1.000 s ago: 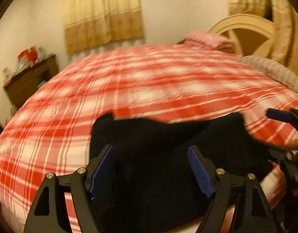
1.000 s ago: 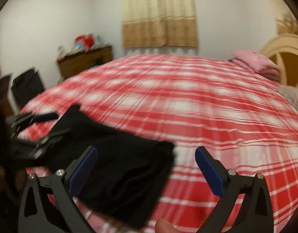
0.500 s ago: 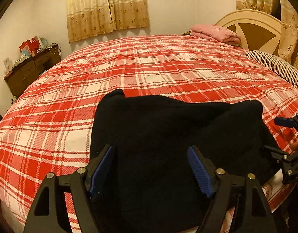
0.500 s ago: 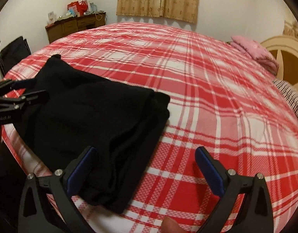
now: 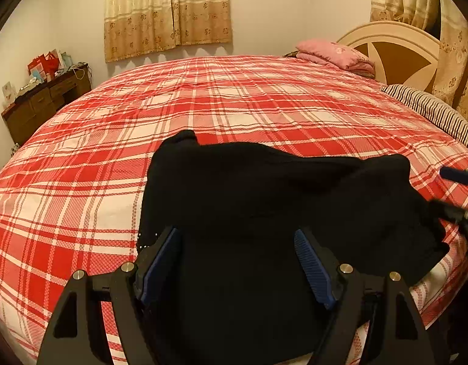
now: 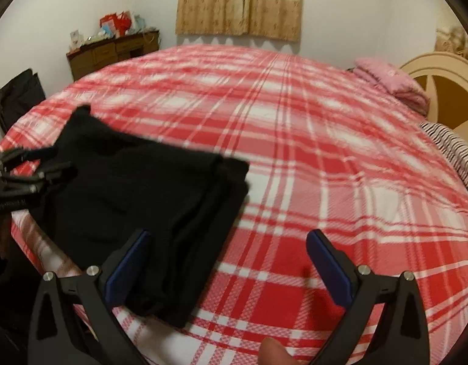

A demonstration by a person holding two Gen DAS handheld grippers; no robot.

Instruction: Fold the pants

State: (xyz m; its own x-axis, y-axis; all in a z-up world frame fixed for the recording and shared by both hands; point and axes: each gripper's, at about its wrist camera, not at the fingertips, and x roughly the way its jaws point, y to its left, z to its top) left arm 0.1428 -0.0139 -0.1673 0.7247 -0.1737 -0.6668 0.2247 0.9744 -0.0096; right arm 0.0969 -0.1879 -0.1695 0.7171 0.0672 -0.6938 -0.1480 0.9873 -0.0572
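The black pants [image 5: 264, 213] lie folded in a thick stack near the front edge of the red plaid bed [image 5: 234, 103]. They also show in the right wrist view [image 6: 136, 194] at the left. My left gripper [image 5: 238, 261] is open and empty, just above the near part of the pants. My right gripper [image 6: 227, 261] is open and empty, over the right edge of the pants and bare bedspread [image 6: 325, 152]. The right gripper shows at the right edge of the left wrist view [image 5: 459, 194]. The left gripper shows at the left edge of the right wrist view [image 6: 26, 170].
A pink folded blanket [image 5: 334, 56] and a striped pillow [image 5: 431, 112] lie by the round headboard [image 5: 395, 51]. A wooden dresser [image 5: 45, 100] with clutter stands by the left wall. A dark bag [image 6: 17, 97] stands beside the bed.
Both grippers have pulled back and steadied after letting the pants settle flat on the bed. The right wrist view has swung a little to the right. Both stay open.
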